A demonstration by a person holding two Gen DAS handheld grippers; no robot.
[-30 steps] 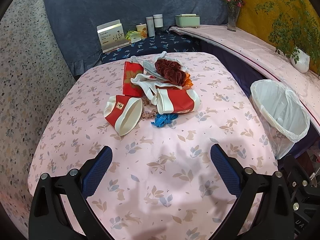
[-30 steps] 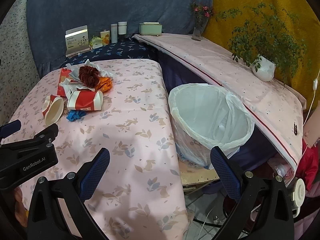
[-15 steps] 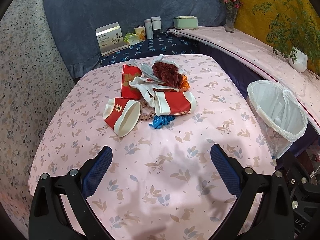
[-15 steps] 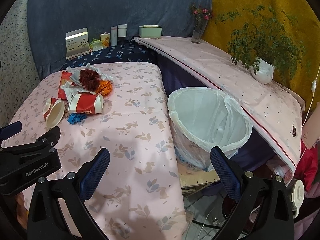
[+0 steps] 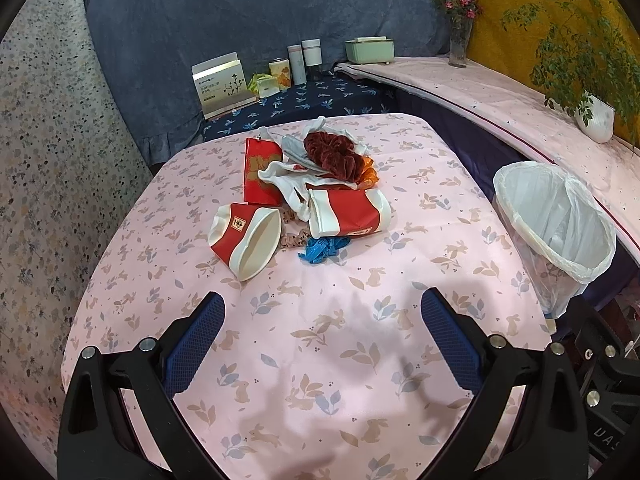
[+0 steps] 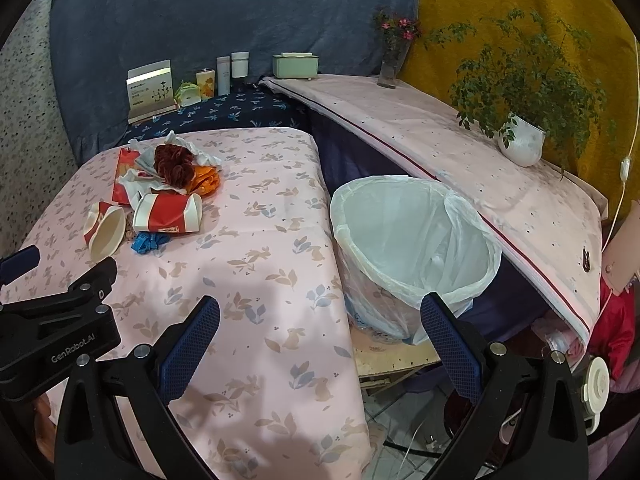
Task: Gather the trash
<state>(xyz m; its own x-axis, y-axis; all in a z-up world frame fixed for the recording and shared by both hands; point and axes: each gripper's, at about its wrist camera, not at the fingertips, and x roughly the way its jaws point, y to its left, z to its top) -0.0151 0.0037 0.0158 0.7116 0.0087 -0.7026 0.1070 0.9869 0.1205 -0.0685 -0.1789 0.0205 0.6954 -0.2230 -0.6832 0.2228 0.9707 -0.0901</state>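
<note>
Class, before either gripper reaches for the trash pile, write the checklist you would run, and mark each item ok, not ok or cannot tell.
1. Left gripper open and empty: ok.
2. Right gripper open and empty: ok.
3. White-lined trash bin mouth open beside the table: ok.
4. Crushed red-and-white paper cup nearest, with nothing on it: ok.
5. Pink floral tablecloth bare between the left gripper and the pile: ok.
6. Whether the bin stands steady: cannot tell.
</note>
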